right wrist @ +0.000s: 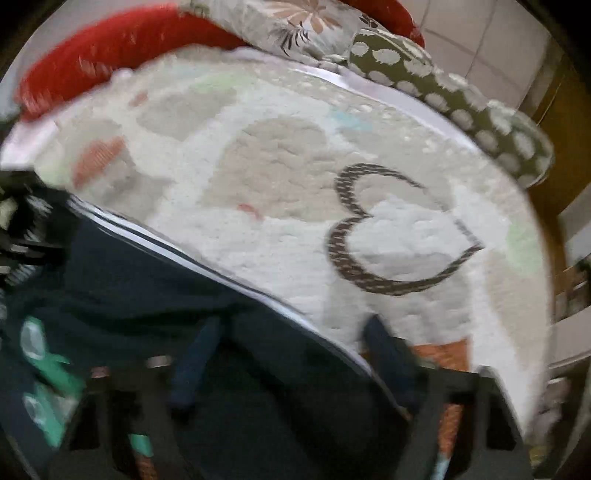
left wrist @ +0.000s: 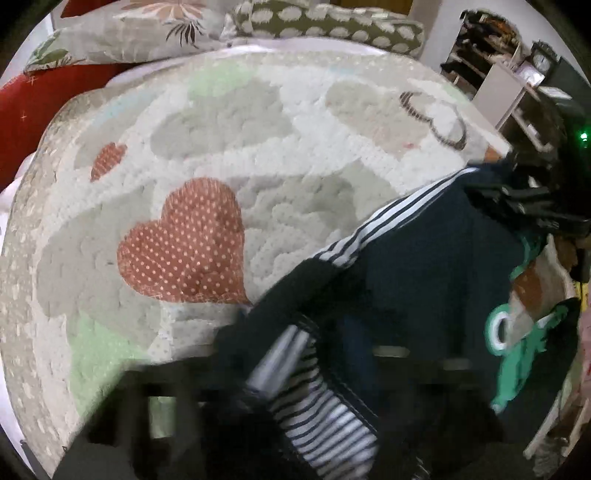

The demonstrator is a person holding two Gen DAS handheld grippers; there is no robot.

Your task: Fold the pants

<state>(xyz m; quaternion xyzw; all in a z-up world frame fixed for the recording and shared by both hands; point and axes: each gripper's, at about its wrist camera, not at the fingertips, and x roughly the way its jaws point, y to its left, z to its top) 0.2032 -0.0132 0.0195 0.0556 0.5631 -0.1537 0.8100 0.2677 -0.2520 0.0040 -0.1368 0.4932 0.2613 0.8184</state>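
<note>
Dark navy pants (left wrist: pixel 424 266) with white side stripes and a striped waistband lie on a heart-patterned quilt (left wrist: pixel 221 147). My left gripper (left wrist: pixel 288 369) is low in its view, blurred, shut on a raised fold of the pants near the waistband. In the right wrist view the pants (right wrist: pixel 147 280) fill the lower left. My right gripper (right wrist: pixel 284 350) straddles their striped edge with its blue-padded fingers (right wrist: pixel 192 354) standing well apart. The right gripper (left wrist: pixel 524 206) also shows as a black shape over the pants' far end.
A dark garment with a green print (left wrist: pixel 517 354) lies under the pants near the bed's edge. Flowered and spotted pillows (left wrist: pixel 332 26) and a red blanket (left wrist: pixel 37 110) line the far side. Shelves (left wrist: pixel 498 74) stand beyond the bed. The quilt (right wrist: pixel 295 166) stretches ahead.
</note>
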